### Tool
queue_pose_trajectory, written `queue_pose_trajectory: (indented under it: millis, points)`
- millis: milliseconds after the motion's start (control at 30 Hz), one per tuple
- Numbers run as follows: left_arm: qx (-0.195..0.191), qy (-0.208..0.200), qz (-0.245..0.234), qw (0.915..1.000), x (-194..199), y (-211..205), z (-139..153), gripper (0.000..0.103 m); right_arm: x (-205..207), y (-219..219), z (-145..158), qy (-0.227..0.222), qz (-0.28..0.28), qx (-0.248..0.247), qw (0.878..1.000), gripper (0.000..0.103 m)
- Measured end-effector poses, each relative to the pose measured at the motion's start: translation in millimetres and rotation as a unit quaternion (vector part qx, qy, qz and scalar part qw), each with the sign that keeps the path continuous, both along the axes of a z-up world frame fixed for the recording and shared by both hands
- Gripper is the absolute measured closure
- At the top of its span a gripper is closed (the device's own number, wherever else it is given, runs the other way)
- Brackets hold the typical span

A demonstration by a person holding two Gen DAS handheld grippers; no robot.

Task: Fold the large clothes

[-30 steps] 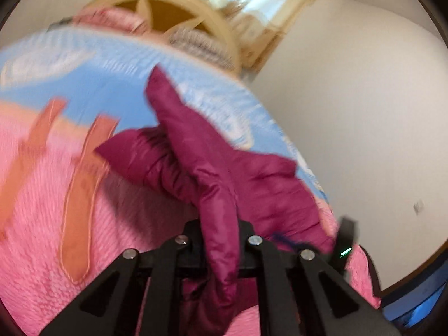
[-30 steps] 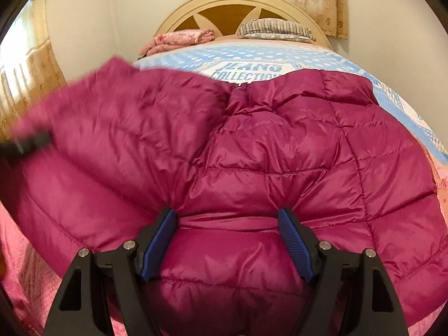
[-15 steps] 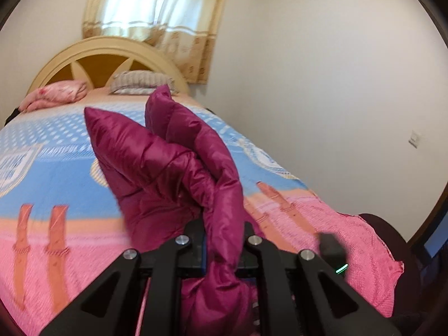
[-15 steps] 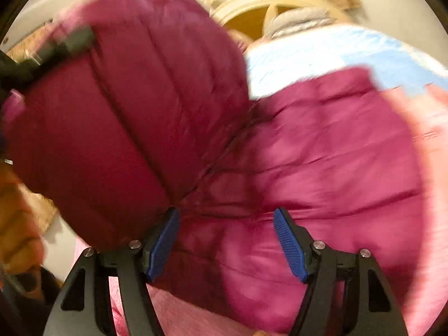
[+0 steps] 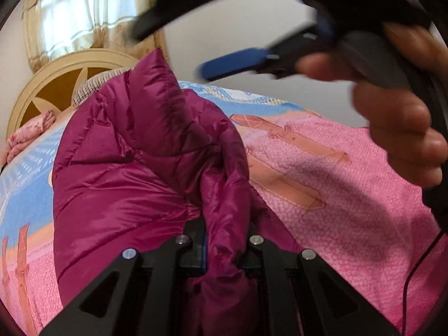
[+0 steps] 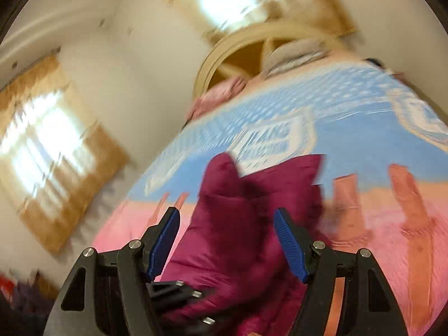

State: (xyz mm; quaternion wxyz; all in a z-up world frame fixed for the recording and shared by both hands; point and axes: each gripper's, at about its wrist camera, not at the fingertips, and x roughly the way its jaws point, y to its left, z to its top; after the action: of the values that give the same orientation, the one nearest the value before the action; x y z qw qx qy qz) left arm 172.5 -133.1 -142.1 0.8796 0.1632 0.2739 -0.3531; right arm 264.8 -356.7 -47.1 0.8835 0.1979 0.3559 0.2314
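Note:
A magenta puffer jacket (image 5: 117, 184) lies bunched on the bed, and one thick fold rises toward the camera. My left gripper (image 5: 225, 232) is shut on that fold. The right gripper (image 5: 201, 42) hangs blurred above the jacket at the top right, held by a hand (image 5: 397, 117), its blue pad (image 5: 235, 64) bare. In the right wrist view the right gripper (image 6: 226, 240) stands open in the air with the jacket (image 6: 246, 204) well below its pads. The left gripper (image 6: 182, 291) shows dark at the bottom, against the jacket.
The bed cover (image 5: 336, 196) is pink near me and blue farther off. A cream and wood headboard (image 5: 56, 84), a striped pillow (image 5: 92, 86) and a pink folded blanket (image 5: 25, 137) are at the far end. Curtained windows (image 6: 56, 151) and walls surround the bed. A thin cable (image 5: 414, 274) hangs at right.
The left gripper has carried its fold of jacket sideways over the rest while rolling. The right gripper has lifted off the jacket, which no longer fills its view.

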Motion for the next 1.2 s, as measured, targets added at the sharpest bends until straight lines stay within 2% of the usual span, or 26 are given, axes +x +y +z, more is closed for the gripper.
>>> queue_pose_trajectory:
  millis: [33,67,100,133,167,200,267,333,400,433,500,567,600,667,733,800,833,900,967,1000,1033,1133,1200]
  points:
    - [0.0,-0.002,-0.002,1.0,-2,1,2,0.089,11,13,-5,0.015,0.007,-0.028,0.999,0.038]
    - [0.004,-0.007,0.0,1.0,-3,0,4,0.082,21,19,-12,0.023,-0.001,-0.055,0.998,0.05]
    - [0.013,-0.016,0.007,0.9998,-8,0,8,0.081,27,23,-18,0.035,-0.007,-0.075,0.997,0.083]
    - [0.02,-0.023,0.011,0.9995,-11,4,12,0.074,30,23,-22,0.04,-0.012,-0.082,0.996,0.087]
    - [0.024,-0.032,0.013,0.9991,-20,9,17,0.061,29,20,-26,0.041,-0.021,-0.088,0.995,0.087]
    - [0.022,-0.048,0.011,0.9985,-32,17,24,0.054,28,15,-29,0.042,-0.032,-0.092,0.994,0.087]
    - [0.002,-0.085,0.009,0.9963,-59,43,41,0.018,20,-6,-37,0.049,-0.055,-0.076,0.994,0.087]
    - [-0.018,-0.111,0.009,0.9936,-76,65,54,0.007,16,-21,-48,0.059,-0.07,-0.073,0.993,0.087]
    - [-0.036,-0.131,0.025,0.9904,-81,89,67,0.005,14,-26,-57,0.068,-0.07,-0.075,0.992,0.087]
    - [-0.045,-0.138,0.045,0.9884,-74,99,73,0.001,17,-26,-57,0.069,-0.072,-0.081,0.992,0.087]
    - [-0.055,-0.142,0.099,0.9834,-45,111,74,0.0,15,-24,-58,0.072,-0.075,-0.087,0.991,0.087]
    - [-0.031,-0.104,0.158,0.9814,-3,114,60,0.0,21,-23,-55,0.074,-0.085,-0.098,0.989,0.087]
    - [-0.016,-0.076,0.171,0.9822,21,112,52,0.0,21,-22,-52,0.078,-0.096,-0.104,0.987,0.087]
    - [0.0,-0.027,0.173,0.9846,45,105,25,0.0,16,-22,-37,0.079,-0.122,-0.104,0.984,0.087]
    - [-0.02,-0.012,0.173,0.9847,46,103,15,0.0,5,-18,-10,0.055,-0.146,-0.093,0.983,0.087]
    - [-0.025,-0.02,0.175,0.9841,40,101,16,0.0,-2,-4,17,0.018,-0.153,-0.078,0.985,0.087]
    - [-0.023,-0.023,0.176,0.9838,38,99,18,0.0,-4,3,27,-0.001,-0.151,-0.055,0.987,0.087]
    - [-0.018,-0.028,0.175,0.9839,37,96,19,0.0,-4,16,37,-0.019,-0.147,-0.027,0.989,0.086]
    - [-0.011,-0.031,0.173,0.9844,35,95,21,0.0,1,35,42,-0.053,-0.147,-0.008,0.988,0.073]
    - [-0.008,-0.028,0.171,0.9849,34,94,20,0.0,4,40,41,-0.063,-0.131,0.003,0.989,0.058]
    - [-0.006,-0.025,0.167,0.9856,33,97,24,0.0,14,51,34,-0.068,-0.106,0.002,0.992,0.055]
    - [-0.011,-0.045,0.177,0.983,35,109,30,0.0,36,49,-2,-0.009,-0.118,-0.025,0.993,0.055]
    - [-0.032,-0.056,0.206,0.9765,41,125,48,0.0,34,40,-17,-0.005,-0.15,-0.062,0.987,0.056]
